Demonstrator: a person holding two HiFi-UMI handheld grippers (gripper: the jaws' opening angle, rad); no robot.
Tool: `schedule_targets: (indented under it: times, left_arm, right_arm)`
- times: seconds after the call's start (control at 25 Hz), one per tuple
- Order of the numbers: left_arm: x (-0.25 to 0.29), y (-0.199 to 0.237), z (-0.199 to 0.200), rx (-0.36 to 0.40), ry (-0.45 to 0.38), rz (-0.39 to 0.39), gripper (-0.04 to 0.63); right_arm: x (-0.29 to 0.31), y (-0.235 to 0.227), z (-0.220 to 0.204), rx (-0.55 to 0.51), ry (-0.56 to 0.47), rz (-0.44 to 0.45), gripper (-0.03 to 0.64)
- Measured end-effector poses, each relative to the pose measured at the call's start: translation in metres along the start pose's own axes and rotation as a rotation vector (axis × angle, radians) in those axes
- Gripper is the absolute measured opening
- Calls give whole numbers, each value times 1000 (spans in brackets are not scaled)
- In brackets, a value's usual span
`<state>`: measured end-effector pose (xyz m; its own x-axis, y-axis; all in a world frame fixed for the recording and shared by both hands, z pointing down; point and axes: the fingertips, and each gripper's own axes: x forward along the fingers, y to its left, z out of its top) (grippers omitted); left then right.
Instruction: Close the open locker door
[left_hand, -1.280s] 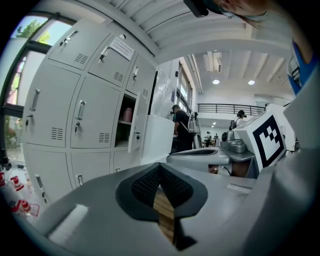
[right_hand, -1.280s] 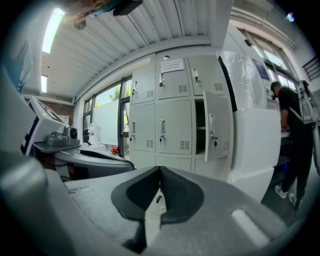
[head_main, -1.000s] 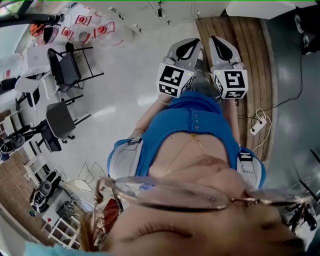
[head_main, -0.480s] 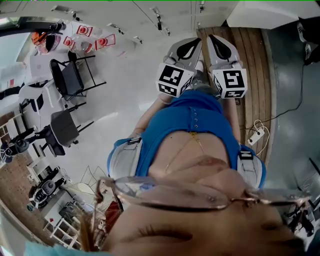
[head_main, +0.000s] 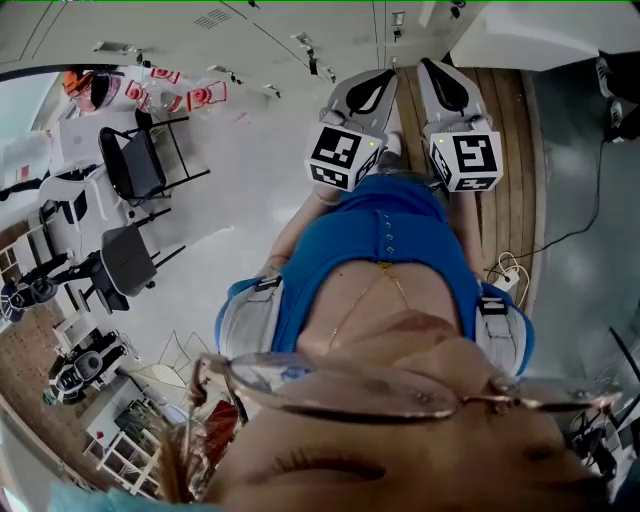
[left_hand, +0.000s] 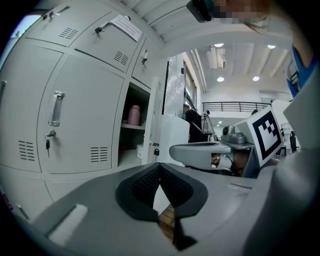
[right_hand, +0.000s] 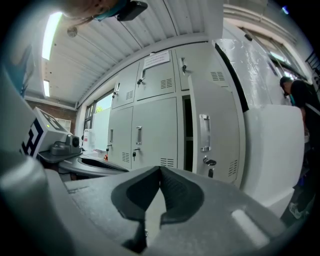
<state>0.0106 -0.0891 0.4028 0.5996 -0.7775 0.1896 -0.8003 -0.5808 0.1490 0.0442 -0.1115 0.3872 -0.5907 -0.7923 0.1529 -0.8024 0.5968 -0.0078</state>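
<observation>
Both are clenched on nothing: the left claw (left_hand: 159, 166) and the right claw (right_hand: 160, 171) sit side by side in front of the person. The open locker door (right_hand: 214, 135) stands ahead of the right claw, above and to the right of its tips. It is swung out towards the claw and well apart from it.

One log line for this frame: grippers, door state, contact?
left gripper: jaws shut, empty | right gripper: jaws shut, empty | locker door: open, untouched | pink bottle: on shelf inside
</observation>
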Motion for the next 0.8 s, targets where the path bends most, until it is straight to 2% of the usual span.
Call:
schedule_targets:
  times: [0.24,0.48,0.8]
  left_arm:
    - [28,12,2,-15,-11,26,-2]
    - [46,23,1,-17,0,31,-2]
    - [78,44,4,-34,23,-27,-2]
  right_arm:
    - [16,-35,7,-48,-7,0,2]
    - [27,-52,11,-46,-10,-12,2]
    - [45,-77,33,-41,-64,2,2]
